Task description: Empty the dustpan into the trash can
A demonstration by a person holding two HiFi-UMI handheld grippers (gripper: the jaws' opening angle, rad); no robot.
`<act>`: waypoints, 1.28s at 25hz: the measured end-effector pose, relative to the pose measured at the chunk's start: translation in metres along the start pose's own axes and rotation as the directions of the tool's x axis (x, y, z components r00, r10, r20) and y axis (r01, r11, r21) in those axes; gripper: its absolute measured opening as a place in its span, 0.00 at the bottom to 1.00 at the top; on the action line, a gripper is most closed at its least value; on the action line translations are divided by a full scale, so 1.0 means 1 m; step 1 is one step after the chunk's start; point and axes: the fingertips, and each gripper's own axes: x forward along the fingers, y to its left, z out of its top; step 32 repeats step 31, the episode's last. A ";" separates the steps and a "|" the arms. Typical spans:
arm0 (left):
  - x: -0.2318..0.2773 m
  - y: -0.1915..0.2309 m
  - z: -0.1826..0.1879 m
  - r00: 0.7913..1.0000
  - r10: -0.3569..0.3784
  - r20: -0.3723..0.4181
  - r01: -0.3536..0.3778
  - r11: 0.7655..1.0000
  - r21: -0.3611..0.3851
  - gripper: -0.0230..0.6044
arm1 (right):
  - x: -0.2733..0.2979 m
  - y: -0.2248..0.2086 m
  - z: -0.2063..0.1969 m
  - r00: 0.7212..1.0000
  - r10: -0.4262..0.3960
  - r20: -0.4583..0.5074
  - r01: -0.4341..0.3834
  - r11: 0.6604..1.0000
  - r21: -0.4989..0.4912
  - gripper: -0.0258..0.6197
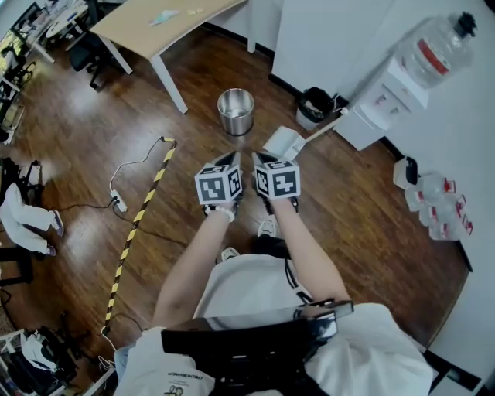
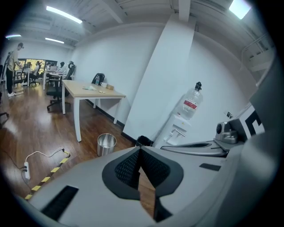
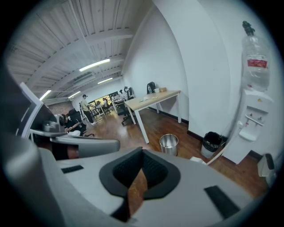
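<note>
A white dustpan (image 1: 284, 143) stands on the wood floor, its long handle (image 1: 329, 126) leaning toward the water dispenser; its corner shows past the jaws in the right gripper view (image 3: 198, 159). A round silver trash can (image 1: 236, 110) (image 2: 106, 144) (image 3: 168, 144) stands left of it, a black bin (image 1: 315, 104) (image 3: 212, 142) behind it. My left gripper (image 1: 228, 159) (image 2: 140, 148) and right gripper (image 1: 264, 160) (image 3: 142, 151) hover side by side just short of the dustpan. Both are shut, with nothing between their jaws.
A water dispenser (image 1: 387, 91) with a large bottle stands against the white wall on the right, with several spare bottles (image 1: 439, 207) on the floor. A wooden table (image 1: 158, 23) is behind the can. Yellow-black striped tape (image 1: 139, 220) and a power strip (image 1: 118, 203) lie on the left.
</note>
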 end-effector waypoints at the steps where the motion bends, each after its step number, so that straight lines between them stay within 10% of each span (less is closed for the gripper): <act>1: -0.004 -0.001 -0.002 1.000 -0.008 0.002 0.008 1.000 0.002 0.03 | -0.003 0.004 -0.002 1.000 -0.005 0.003 0.005 1.000 0.001 0.04; 32: -0.044 -0.001 0.010 0.995 -0.077 0.064 0.077 0.997 -0.006 0.03 | -0.031 0.037 0.008 0.995 -0.056 0.078 0.059 0.997 -0.042 0.04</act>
